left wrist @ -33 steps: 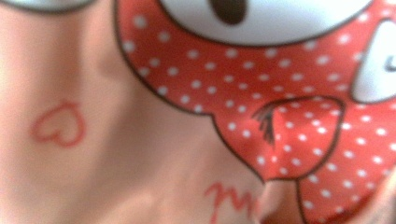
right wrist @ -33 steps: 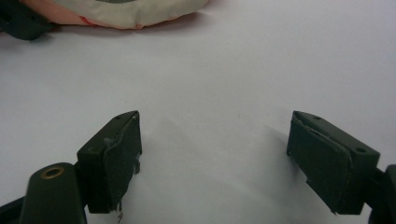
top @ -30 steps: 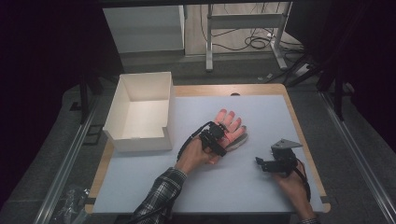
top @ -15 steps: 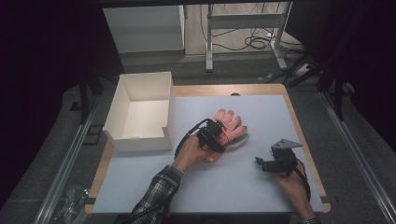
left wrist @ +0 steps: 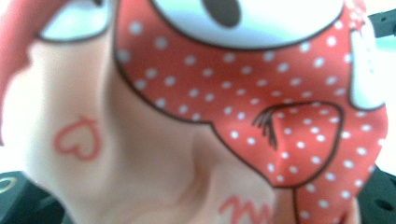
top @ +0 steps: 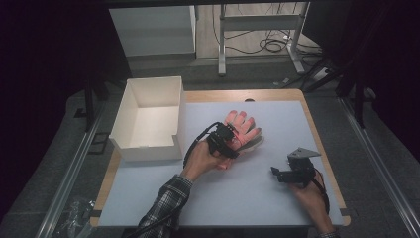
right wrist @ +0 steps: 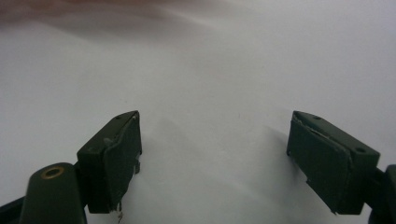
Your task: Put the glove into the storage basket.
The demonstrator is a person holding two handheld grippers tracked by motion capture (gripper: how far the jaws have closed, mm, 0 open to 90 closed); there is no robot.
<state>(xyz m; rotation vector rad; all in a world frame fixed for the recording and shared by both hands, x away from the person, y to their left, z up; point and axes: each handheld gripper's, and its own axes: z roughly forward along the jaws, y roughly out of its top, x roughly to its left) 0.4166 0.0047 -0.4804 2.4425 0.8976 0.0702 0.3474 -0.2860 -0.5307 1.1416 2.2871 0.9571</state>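
Note:
A pink glove (top: 242, 126) with a red white-dotted print lies fingers away from me, mid-table on the white mat (top: 247, 198). My left gripper (top: 229, 140) sits over its near end, shut on the glove. In the left gripper view the glove (left wrist: 196, 116) fills the picture close up, creased between the jaws, with a heart and a dotted red patch on it. My right gripper (top: 275, 173) rests at the right of the mat, pointing left, apart from the glove. Its jaws stand open over bare mat in the right gripper view (right wrist: 215, 154).
A white open-top cardboard box (top: 148, 151) stands at the mat's left edge, close to the left hand. A grey flap (top: 256, 143) shows at the glove's right side. Desk legs and cables lie on the floor beyond the table.
The left hand has shifted slightly over the glove's near end, and the glove looks a little more bunched there. The right gripper has kept still.

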